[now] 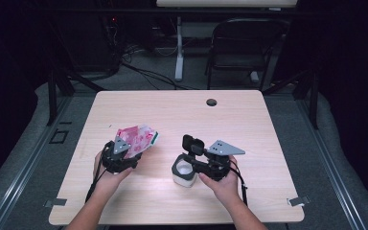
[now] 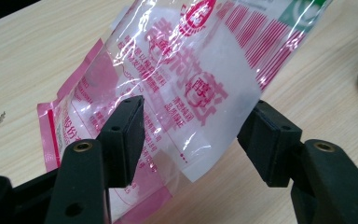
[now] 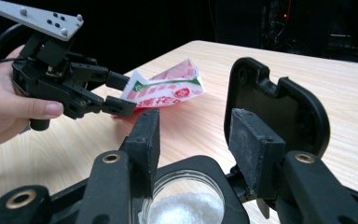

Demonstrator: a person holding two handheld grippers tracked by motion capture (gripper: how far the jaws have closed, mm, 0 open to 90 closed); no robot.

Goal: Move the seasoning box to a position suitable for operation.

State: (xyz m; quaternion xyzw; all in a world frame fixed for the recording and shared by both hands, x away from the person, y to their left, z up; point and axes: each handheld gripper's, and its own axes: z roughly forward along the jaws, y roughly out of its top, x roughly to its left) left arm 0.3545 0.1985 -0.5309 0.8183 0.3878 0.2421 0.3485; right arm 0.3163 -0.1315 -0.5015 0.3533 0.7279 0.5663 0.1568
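So I'm working on a light wood-grain surface [image 1: 249,129] with rounded corners and a small round cable hole [image 1: 212,102] near its far edge. Sitting directly on it is a white jar [image 1: 182,173] with a black flip lid hanging open, white grains inside. The pink and white plastic packet [image 1: 139,138] touches down near the left side, though I can't tell how much rests there.
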